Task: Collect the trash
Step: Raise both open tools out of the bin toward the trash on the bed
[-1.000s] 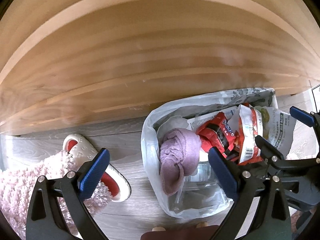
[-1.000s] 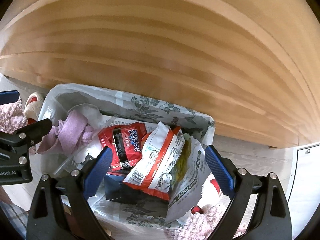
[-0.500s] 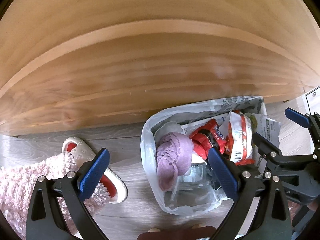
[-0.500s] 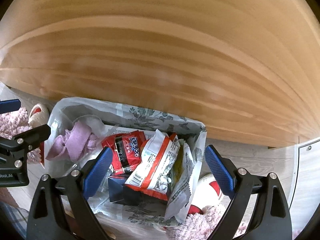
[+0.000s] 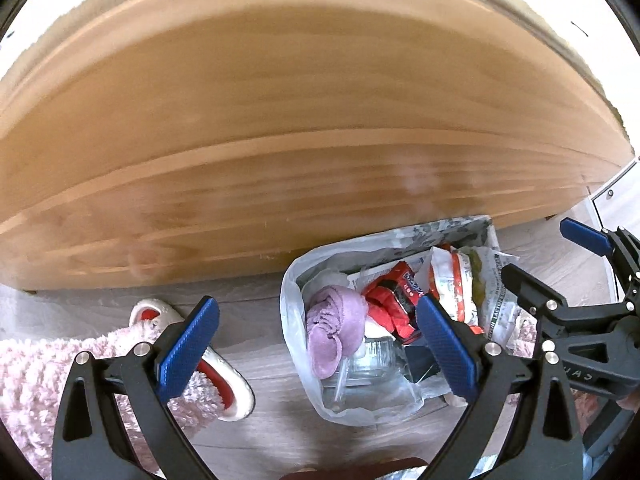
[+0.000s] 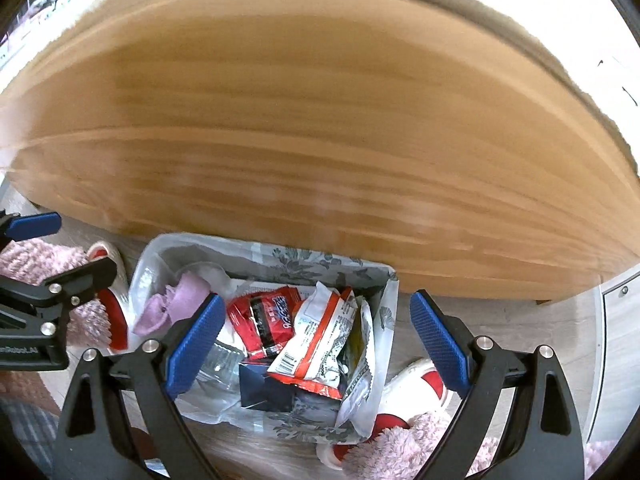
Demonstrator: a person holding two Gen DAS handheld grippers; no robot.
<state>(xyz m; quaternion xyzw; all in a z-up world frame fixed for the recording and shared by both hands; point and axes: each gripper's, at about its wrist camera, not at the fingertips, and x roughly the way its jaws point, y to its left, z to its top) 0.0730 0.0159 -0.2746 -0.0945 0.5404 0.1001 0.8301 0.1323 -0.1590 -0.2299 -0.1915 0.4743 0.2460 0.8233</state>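
A bin lined with a pale plastic bag (image 5: 289,300) (image 6: 256,249) stands on the floor against a wooden panel. Inside lie a purple cloth (image 5: 338,318) (image 6: 176,300), a red snack wrapper (image 5: 390,300) (image 6: 268,316), a white-and-red wrapper (image 5: 456,284) (image 6: 320,332), a clear plastic container (image 5: 372,364) and a dark blue box (image 6: 264,384). My left gripper (image 5: 318,304) (image 6: 72,246) hangs open above the bin's left side, holding nothing. My right gripper (image 6: 317,300) (image 5: 548,256) is open over the right side, also with nothing between its fingers.
A tall wooden panel (image 5: 280,160) (image 6: 320,140) fills the background right behind the bin. A white-and-red slipper with pink fluff (image 5: 224,380) lies left of the bin, another slipper (image 6: 416,376) to its right. A white cabinet door (image 6: 620,340) stands far right on grey wood flooring (image 5: 248,320).
Both grippers have risen and drawn back from the bin, which now looks smaller and lower. The panel's top edge has come into view. Both stayed open.
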